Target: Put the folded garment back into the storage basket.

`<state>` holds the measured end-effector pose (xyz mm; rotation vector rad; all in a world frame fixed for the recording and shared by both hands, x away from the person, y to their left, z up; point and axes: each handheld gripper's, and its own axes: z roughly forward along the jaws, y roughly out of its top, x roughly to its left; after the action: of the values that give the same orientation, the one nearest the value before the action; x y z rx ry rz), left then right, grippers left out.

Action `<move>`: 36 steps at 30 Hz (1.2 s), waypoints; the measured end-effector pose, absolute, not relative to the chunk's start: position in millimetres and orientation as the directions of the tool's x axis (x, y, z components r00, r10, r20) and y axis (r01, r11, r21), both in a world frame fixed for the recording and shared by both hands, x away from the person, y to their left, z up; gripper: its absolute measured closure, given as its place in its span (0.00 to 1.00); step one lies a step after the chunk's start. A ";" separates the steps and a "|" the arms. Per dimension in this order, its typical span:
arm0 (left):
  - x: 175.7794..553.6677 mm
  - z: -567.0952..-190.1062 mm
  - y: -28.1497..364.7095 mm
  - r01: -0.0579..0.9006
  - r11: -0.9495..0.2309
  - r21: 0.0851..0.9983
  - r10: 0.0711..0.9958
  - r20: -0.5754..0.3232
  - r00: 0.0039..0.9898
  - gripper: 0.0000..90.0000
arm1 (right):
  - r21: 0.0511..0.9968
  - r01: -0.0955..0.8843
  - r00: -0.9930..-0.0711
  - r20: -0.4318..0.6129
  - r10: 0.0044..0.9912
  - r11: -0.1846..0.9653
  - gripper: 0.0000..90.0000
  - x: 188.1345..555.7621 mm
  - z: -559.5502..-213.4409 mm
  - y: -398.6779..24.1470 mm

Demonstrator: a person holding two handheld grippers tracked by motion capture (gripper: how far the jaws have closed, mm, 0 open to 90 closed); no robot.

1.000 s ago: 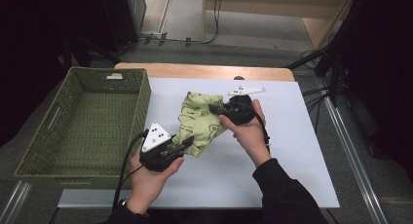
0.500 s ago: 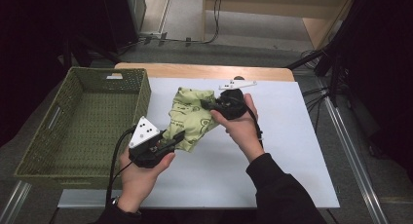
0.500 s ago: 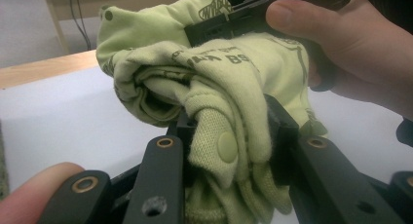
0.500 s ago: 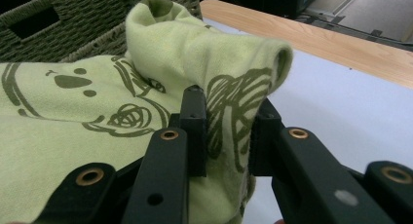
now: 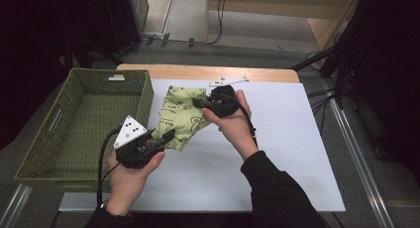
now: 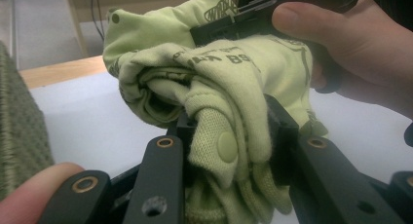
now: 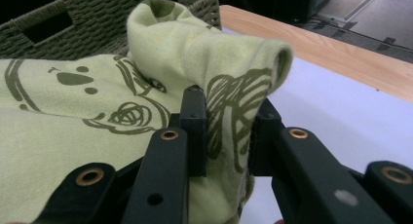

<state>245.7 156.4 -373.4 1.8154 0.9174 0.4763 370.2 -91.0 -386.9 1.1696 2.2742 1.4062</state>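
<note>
The green cloth (image 5: 181,116) hangs bunched between both grippers, over the white mat (image 5: 277,158) just beside the basket (image 5: 64,134). The left gripper (image 5: 166,138) pinches its near end; the right gripper (image 5: 200,103) clamps a fold at its far end.

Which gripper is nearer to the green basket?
Left. The left gripper grips the green garment just beside the basket; the right gripper grips the garment's far end, farther away.

Pale green printed garment (image 5: 181,116), olive woven basket (image 5: 79,124)
</note>
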 end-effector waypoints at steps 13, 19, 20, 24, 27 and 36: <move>244.2 -366.4 187.3 0.374 -0.179 0.910 0.797 -0.089 0.598 0.73 | 0.835 0.491 -0.687 0.196 0.700 0.249 0.80 378.1 -378.2 -57.5; 243.2 -365.7 203.3 0.378 -0.163 0.911 0.812 -0.093 0.576 0.73 | 0.833 0.484 -0.703 0.187 0.686 0.269 0.80 382.9 -376.1 -36.3; 242.9 -365.3 205.5 0.376 -0.158 0.913 0.815 -0.095 0.572 0.73 | 0.832 0.485 -0.704 0.189 0.684 0.270 0.80 383.2 -375.5 -34.3; 242.5 -363.8 212.2 0.376 -0.150 0.914 0.820 -0.097 0.565 0.73 | 0.834 0.482 -0.709 0.193 0.678 0.267 0.80 384.9 -374.3 -26.2; 241.9 -363.1 218.4 0.375 -0.138 0.917 0.826 -0.103 0.554 0.73 | 0.834 0.479 -0.717 0.191 0.671 0.274 0.80 387.3 -372.0 -15.6; 240.0 -361.1 242.7 0.375 -0.111 0.920 0.846 -0.111 0.522 0.73 | 0.836 0.465 -0.736 0.181 0.652 0.293 0.80 391.9 -368.0 10.8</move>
<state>240.0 242.7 -361.1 1.7067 1.0382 0.5569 391.9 10.8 -368.0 1.0357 2.3630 1.4234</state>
